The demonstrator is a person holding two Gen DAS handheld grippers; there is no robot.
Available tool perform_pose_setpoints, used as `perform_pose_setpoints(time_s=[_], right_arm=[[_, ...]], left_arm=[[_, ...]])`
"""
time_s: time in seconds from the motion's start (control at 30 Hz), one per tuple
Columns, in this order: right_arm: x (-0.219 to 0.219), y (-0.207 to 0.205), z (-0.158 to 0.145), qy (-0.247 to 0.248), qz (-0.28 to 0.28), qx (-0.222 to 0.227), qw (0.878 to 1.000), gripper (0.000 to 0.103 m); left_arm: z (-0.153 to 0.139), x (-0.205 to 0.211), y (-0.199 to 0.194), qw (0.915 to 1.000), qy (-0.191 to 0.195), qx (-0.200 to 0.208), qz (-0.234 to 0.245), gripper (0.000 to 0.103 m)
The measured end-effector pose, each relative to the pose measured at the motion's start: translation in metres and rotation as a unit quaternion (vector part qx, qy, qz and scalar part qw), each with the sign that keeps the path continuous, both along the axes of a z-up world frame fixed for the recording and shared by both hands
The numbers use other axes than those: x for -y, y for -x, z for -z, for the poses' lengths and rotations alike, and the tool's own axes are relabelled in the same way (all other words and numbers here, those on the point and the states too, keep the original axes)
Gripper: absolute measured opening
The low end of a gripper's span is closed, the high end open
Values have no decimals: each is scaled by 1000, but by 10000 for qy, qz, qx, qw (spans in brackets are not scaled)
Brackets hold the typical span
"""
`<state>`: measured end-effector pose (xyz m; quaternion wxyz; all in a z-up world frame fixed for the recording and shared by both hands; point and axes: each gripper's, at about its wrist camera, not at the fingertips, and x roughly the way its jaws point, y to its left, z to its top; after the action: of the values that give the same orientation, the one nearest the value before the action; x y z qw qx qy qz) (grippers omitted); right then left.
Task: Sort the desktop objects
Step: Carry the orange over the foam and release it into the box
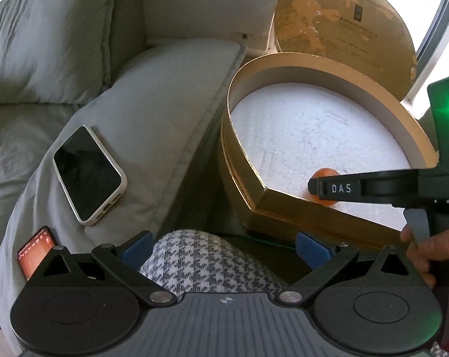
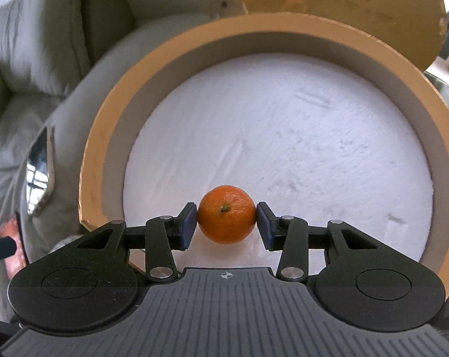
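One tangerine, stem end facing the camera, sits clamped between the right gripper pads above the white floor of the round gold box, near its six o'clock rim. Only the left wrist view shows the phone at nine o'clock on a grey cushion, the gold lid at one o'clock, and the left gripper spread wide and empty over houndstooth cloth. Its neighbour reaches in level from three o'clock.

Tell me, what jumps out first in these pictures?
A bright orange tangerine, pinched between the right gripper's blue pads, hangs over the white floor of a big round gold box. Beside the box, a dark-screened phone in a pale case lies on a grey cushion. The left gripper is open and empty.
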<state>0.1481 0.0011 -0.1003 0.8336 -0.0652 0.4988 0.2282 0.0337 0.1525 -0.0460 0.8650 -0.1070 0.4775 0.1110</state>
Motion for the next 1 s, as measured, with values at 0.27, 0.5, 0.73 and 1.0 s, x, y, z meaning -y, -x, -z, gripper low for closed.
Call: perform_pose_setpoints(time_s=[0.27,0.5,0.73,1.0], right_arm=[[1,1,-7,90,-85,131,9998,55],[31,21,-33,-242,52,235,9994,57],[94,65,-69,-695,634,535,9941,57],[181,110,-72,-827,1758,618,9790,58]], left_arm=[[-1,2,1,9999,-82,-59,-11,102],[-11,22,9,9997,-189,-15,151,102],[-28,58,14,9975,-400,127,567,102],[-41,107,13,9917,-571,280,1118,102]])
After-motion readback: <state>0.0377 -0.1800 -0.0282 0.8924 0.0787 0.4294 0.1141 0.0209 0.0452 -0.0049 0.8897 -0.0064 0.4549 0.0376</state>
